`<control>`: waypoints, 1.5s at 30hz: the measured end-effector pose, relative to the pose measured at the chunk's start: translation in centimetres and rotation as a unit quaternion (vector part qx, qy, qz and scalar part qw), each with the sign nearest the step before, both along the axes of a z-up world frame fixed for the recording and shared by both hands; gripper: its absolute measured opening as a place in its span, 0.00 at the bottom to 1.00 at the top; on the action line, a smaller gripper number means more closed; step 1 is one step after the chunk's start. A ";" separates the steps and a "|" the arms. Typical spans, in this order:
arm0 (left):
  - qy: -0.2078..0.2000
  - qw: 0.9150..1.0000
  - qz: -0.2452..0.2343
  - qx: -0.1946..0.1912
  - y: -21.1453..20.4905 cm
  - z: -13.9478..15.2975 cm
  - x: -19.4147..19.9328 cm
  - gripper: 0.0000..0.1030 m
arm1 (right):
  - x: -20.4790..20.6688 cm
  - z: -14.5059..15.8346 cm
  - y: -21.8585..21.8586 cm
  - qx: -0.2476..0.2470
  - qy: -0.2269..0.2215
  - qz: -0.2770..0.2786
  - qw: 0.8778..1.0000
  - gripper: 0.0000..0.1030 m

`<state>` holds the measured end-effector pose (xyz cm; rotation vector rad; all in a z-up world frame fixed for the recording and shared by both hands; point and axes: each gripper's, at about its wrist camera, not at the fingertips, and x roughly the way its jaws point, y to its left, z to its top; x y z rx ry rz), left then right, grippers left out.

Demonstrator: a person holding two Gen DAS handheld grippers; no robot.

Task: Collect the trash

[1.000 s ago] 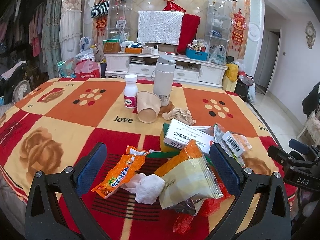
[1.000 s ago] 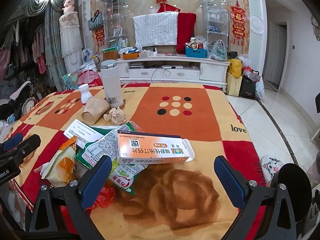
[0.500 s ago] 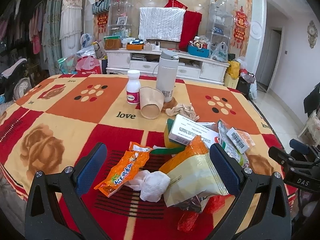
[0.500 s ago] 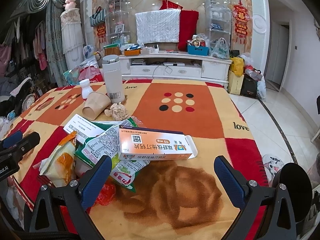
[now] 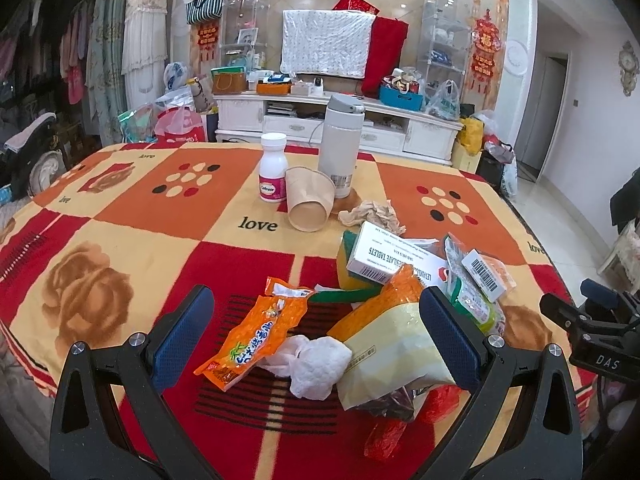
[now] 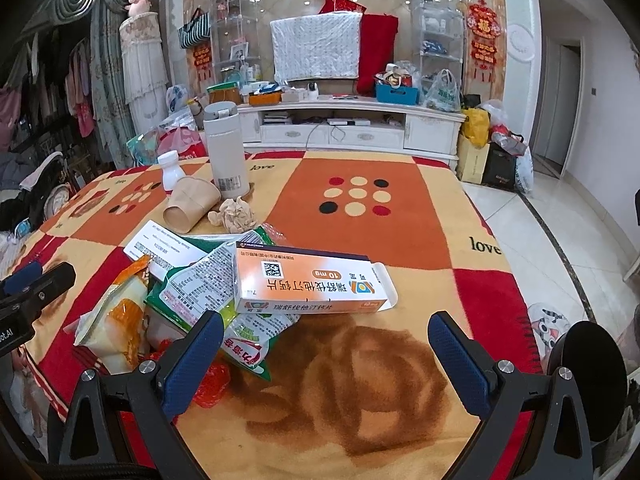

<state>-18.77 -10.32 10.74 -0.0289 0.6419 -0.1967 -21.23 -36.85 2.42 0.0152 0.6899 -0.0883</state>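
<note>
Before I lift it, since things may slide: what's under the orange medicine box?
The orange medicine box rests on a green-and-white wrapper, which overlaps a white leaflet box. Anything beneath its middle is hidden.

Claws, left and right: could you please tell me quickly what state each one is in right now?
Left claw: open, holding nothing, above the orange snack wrapper.
Right claw: open, holding nothing.
</note>
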 end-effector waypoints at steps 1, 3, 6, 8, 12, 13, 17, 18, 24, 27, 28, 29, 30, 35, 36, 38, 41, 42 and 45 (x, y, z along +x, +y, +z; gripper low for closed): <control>0.001 1.000 0.000 0.000 0.0 0.0 0.0 0.99 | 0.0 -0.1 0.0 0.000 0.001 0.000 1.000 0.98; 0.002 1.000 -0.001 0.000 0.1 -0.1 0.0 0.99 | 0.1 -0.2 0.0 0.000 0.004 0.000 1.000 0.98; 0.003 1.000 -0.002 0.002 -0.1 0.0 0.0 0.99 | 0.2 -0.4 -0.1 -0.001 0.006 0.000 1.000 0.98; 0.003 1.000 -0.002 0.001 -0.1 0.0 0.0 0.99 | 0.1 -0.4 -0.1 0.004 0.007 0.000 1.000 0.98; 0.002 1.000 -0.002 0.002 -0.1 0.0 -0.1 0.99 | 0.1 -0.4 -0.1 0.003 0.008 0.000 1.000 0.98; 0.002 1.000 -0.002 0.003 -0.1 0.0 0.0 0.99 | 0.1 -0.4 -0.1 0.004 0.008 0.000 1.000 0.98; 0.003 1.000 -0.003 0.002 -0.1 0.0 0.0 0.99 | 0.1 -0.4 -0.1 0.004 0.007 0.000 1.000 0.98; 0.002 1.000 -0.003 0.002 -0.1 0.0 -0.1 0.99 | 0.1 -0.4 -0.1 0.004 0.007 0.001 1.000 0.98; 0.003 1.000 -0.002 0.002 -0.1 0.0 0.0 0.99 | 0.2 -0.5 0.0 0.002 0.008 0.001 1.000 0.98; 0.004 1.000 -0.003 0.002 -0.1 0.0 0.0 0.99 | 0.3 -0.5 0.0 0.002 0.008 0.002 1.000 0.98; 0.006 1.000 -0.004 0.001 -0.1 0.0 0.0 0.99 | 0.3 -0.5 0.0 0.002 0.008 0.002 1.000 0.98; 0.008 1.000 -0.006 0.001 -0.1 0.1 0.0 0.99 | 0.3 -0.5 0.1 0.001 0.009 0.004 1.000 0.98; 0.011 1.000 -0.008 0.001 -0.1 0.1 0.0 0.99 | 0.3 -0.5 0.1 0.004 0.011 0.005 1.000 0.98; 0.041 0.999 -0.035 -0.003 0.6 0.2 0.6 0.99 | 0.9 -0.6 0.2 0.006 0.028 0.033 0.999 0.98; 0.046 0.998 -0.040 -0.002 0.7 0.1 0.7 0.99 | 1.1 -0.6 0.1 0.005 0.035 0.044 0.998 0.98; 0.063 0.997 -0.053 0.000 1.4 0.1 1.0 0.99 | 1.6 -0.5 -0.2 0.014 0.051 0.063 0.997 0.98; 0.105 0.991 -0.076 -0.011 2.5 -0.4 1.7 0.99 | 2.6 -0.1 -0.3 0.048 0.071 0.101 0.991 0.98; 0.114 0.990 -0.081 -0.014 2.8 -0.5 1.9 0.99 | 2.8 0.0 -0.2 0.054 0.074 0.111 0.990 0.98; 0.131 0.987 -0.091 -0.011 3.4 -0.5 2.1 0.99 | 3.3 0.9 0.5 0.070 0.079 0.147 0.983 0.98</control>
